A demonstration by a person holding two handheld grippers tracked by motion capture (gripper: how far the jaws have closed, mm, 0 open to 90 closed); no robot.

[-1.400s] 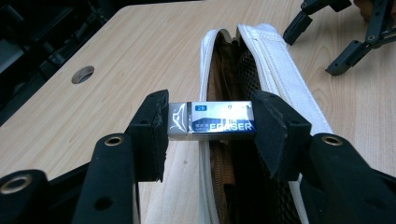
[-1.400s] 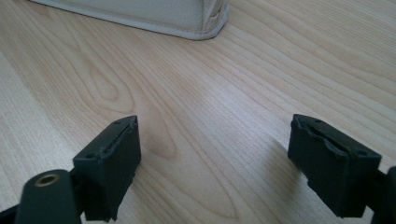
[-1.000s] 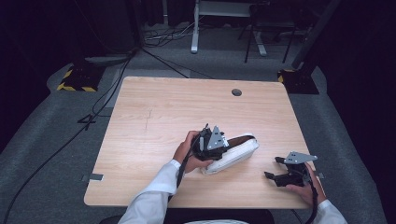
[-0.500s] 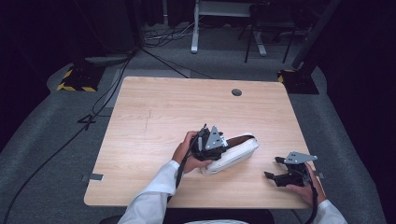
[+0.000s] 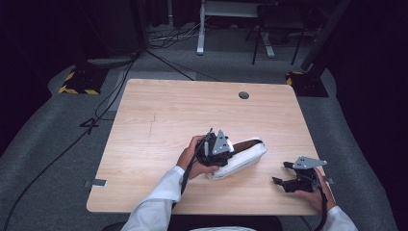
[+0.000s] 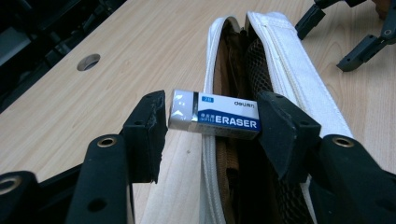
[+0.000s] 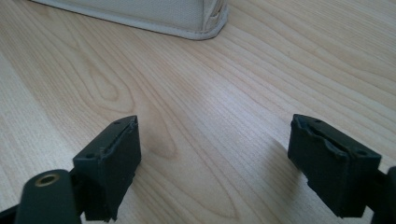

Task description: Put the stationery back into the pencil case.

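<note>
Wooden table (image 5: 159, 115) underneath, and the eraser (image 6: 215, 114) hangs over the open mouth of the white pencil case (image 6: 285, 70), the left gripper (image 6: 212, 121) just easing its jaws apart, a sliver of gap at one pad. Released off-centre, it could catch the zip edge and tumble onto the table; the right gripper (image 7: 215, 154) idles wide open nearby.

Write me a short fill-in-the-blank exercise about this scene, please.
1. The left gripper, its jaws just opening, has a white ____ between them.
2. Beneath it lies a white pencil case whose zip is ____.
3. The right gripper holds ____.
Missing words: eraser; open; nothing.
</note>
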